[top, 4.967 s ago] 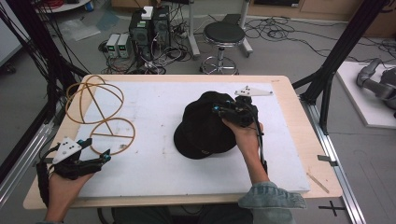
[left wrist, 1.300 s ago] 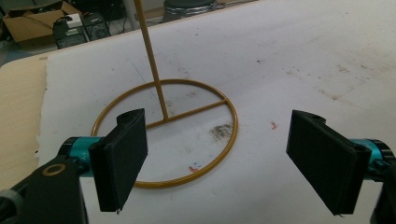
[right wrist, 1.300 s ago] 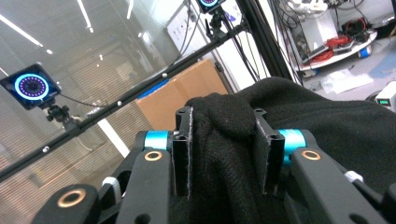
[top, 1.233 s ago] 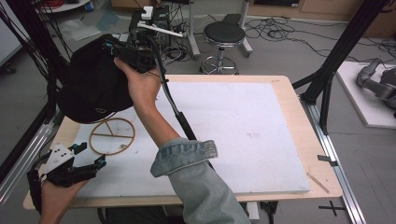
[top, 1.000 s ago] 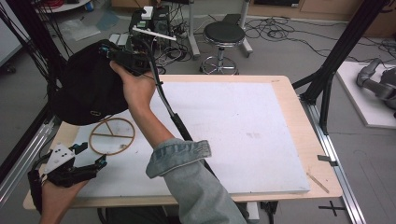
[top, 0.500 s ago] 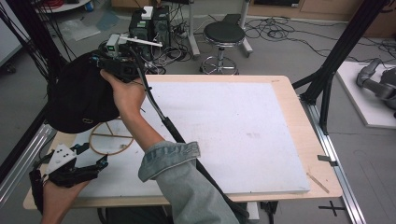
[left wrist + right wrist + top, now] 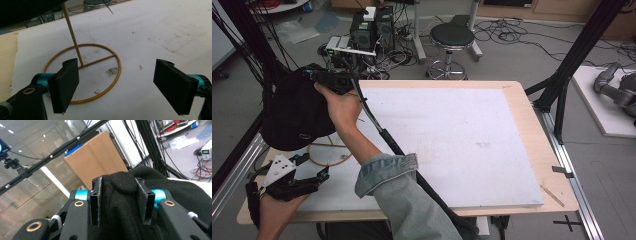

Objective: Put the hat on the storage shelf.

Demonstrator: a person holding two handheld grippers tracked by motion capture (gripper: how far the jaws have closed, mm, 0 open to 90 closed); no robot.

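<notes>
Over the table's [image 7: 492, 150] far-left corner, the one black hat [image 7: 294, 112] now hangs lower than half a second ago, above the single gold wire stand [image 7: 82, 71] it has come down toward. The right gripper [image 7: 119, 202] stays clenched on a fold of hat fabric. Near the front-left edge, the left gripper [image 7: 117, 85] has not shifted, jaws spread wide around nothing.

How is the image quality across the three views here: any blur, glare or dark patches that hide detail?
High view: even light, sharp; the black fabric hat reads as a dark mass with little texture. Left gripper view: the gold wire ring stand is crisp, with the hat a black patch in the top-left corner. Right gripper view: the hat's weave is sharp between the right gripper jaws, while the bright window behind looks washed out.
</notes>
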